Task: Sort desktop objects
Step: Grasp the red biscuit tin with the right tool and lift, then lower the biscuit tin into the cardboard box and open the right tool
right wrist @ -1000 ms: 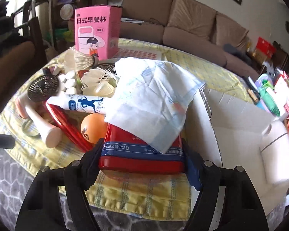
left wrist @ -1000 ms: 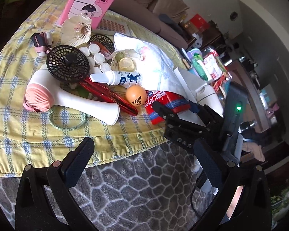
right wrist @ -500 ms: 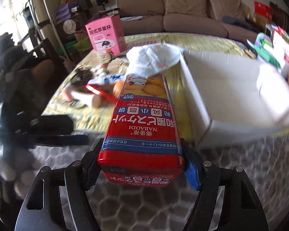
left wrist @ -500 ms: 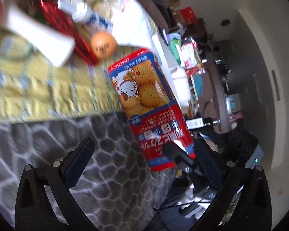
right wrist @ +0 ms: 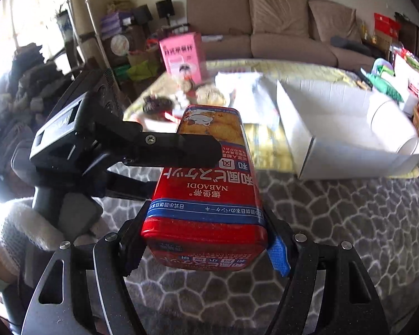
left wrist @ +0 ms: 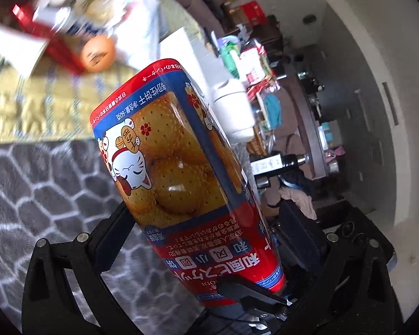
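Right gripper point(right wrist: 206, 240) clamped on biscuit tin point(right wrist: 209, 192); left gripper point(left wrist: 206, 240) fingers straddle it, contact unclear.

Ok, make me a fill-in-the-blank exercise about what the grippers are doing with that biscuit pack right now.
1. The right gripper is shut on the red end of the ____ pack.
2. The animal printed on the pack is a white ____.
3. The left gripper has its fingers on either side of the pack, which is held above the grey ____ rather than the tablecloth.
4. The ball lying on the table is ____ in colour.

Missing words: biscuit; cat; carpet; orange
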`<state>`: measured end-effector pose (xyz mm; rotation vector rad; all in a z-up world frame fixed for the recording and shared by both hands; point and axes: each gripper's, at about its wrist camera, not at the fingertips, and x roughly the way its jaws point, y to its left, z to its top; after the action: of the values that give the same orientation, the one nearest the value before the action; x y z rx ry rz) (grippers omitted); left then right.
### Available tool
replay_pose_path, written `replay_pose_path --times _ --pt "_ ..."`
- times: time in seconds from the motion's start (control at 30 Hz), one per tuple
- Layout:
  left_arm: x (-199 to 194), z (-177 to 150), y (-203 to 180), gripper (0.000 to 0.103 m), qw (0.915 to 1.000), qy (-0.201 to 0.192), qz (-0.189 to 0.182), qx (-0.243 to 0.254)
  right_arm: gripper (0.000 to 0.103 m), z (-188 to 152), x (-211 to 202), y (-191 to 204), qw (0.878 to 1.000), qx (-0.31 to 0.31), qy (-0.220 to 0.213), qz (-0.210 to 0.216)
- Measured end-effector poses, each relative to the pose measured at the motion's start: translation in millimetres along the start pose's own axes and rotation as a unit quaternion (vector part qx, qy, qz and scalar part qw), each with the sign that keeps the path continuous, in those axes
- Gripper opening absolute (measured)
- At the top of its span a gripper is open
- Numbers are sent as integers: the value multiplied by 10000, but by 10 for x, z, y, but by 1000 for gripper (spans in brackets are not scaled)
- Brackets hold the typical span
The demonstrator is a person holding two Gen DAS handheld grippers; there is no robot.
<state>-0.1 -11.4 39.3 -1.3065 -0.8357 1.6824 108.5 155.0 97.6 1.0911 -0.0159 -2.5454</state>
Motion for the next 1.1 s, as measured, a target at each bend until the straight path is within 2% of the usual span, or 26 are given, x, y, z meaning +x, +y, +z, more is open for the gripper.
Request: replay_pose_path --times 0.3,0.47,0.63,0.7,0.83,0.9,1.03,1.1 --pt "343 579 -884 101 9976 92 241 647 74 493 -357 -777 9939 658 -880 98" --pt "738 982 -1077 101 9970 211 384 641 73 761 -176 -1357 9882 1182 -968 150" --pt "1168 1265 -1004 101 9948 351 794 531 73 885 208 -1796 9876 1408 -682 -92" --pt "1186 1303 -927 101 9947 311 874 435 73 883 391 -1944 9876 1500 -442 -132" --pt "903 1297 -835 102 9976 -163 602 301 73 856 596 -1992 9896 1437 -88 -50" --pt "742 1307 -707 103 9973 -356 604 231 73 846 672 -1934 9924 1225 74 -90" --pt "635 1235 -366 103 9962 -296 814 -51 73 893 886 -1869 9939 1014 401 -148" --pt "623 1196 -271 103 9963 -291 792 -179 73 909 972 -1773 9946 850 552 -222"
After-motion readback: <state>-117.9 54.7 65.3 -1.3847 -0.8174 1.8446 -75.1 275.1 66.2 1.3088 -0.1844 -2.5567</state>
